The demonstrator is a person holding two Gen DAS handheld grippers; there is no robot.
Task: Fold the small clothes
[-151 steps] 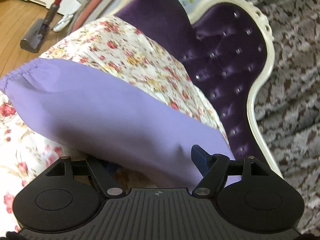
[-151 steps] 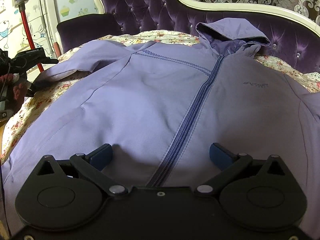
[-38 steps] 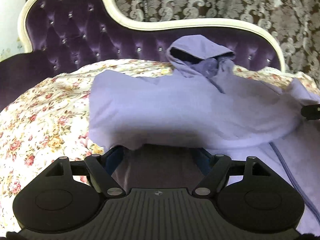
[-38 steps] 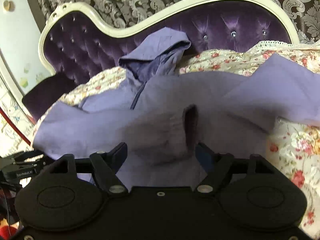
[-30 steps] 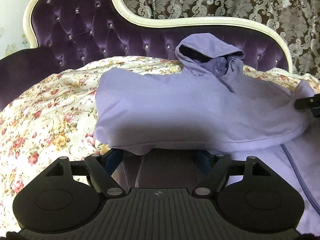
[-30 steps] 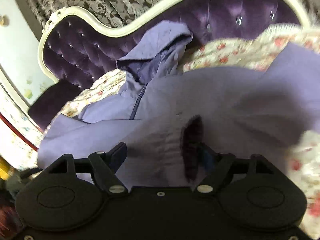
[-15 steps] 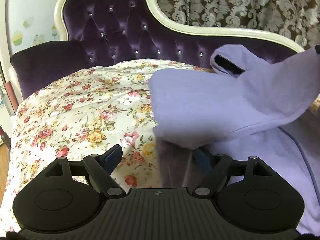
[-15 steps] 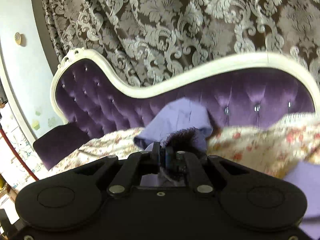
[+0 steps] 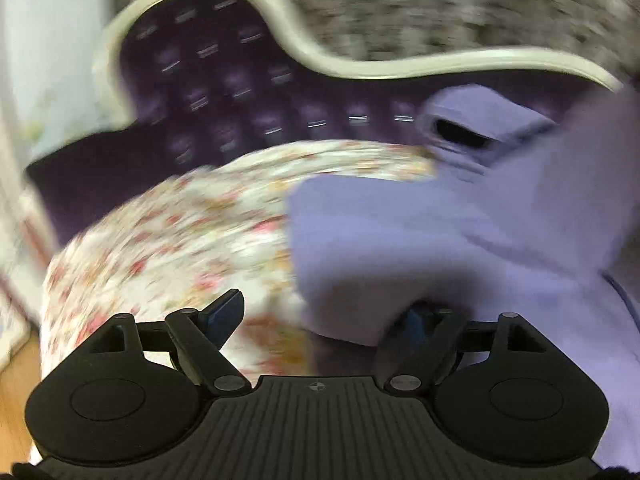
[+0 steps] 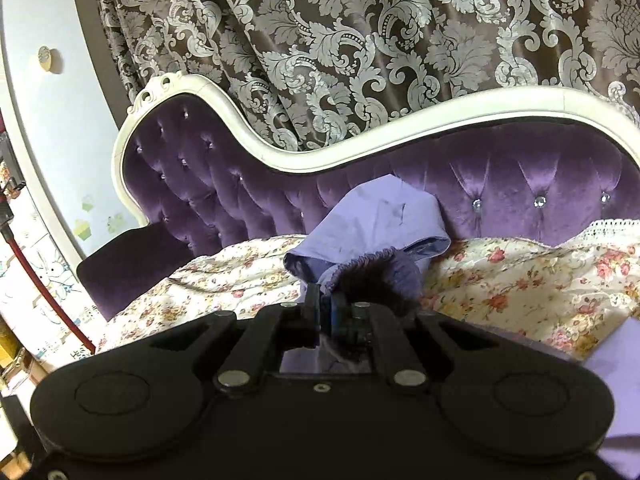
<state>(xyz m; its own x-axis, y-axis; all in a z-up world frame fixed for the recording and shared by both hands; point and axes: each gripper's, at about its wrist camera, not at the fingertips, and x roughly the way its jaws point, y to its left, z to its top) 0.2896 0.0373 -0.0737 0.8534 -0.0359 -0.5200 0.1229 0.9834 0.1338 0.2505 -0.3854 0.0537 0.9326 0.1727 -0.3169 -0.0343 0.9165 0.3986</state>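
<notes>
Sleeve cuff (image 10: pixel 384 272) lifted since earlier; right gripper (image 10: pixel 326 308) clamped on it; left gripper (image 9: pixel 320 312) wide, jaws just opening, jacket (image 9: pixel 420 240) edge over one finger; no legible writing.

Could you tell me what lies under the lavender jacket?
The floral bedspread shows beside and beneath the jacket; how far it continues underneath is covered.

Blurred view: left tongs (image 9: pixel 324 316) stand wide, lilac jacket (image 9: pixel 440 240) draped over their right finger.
</notes>
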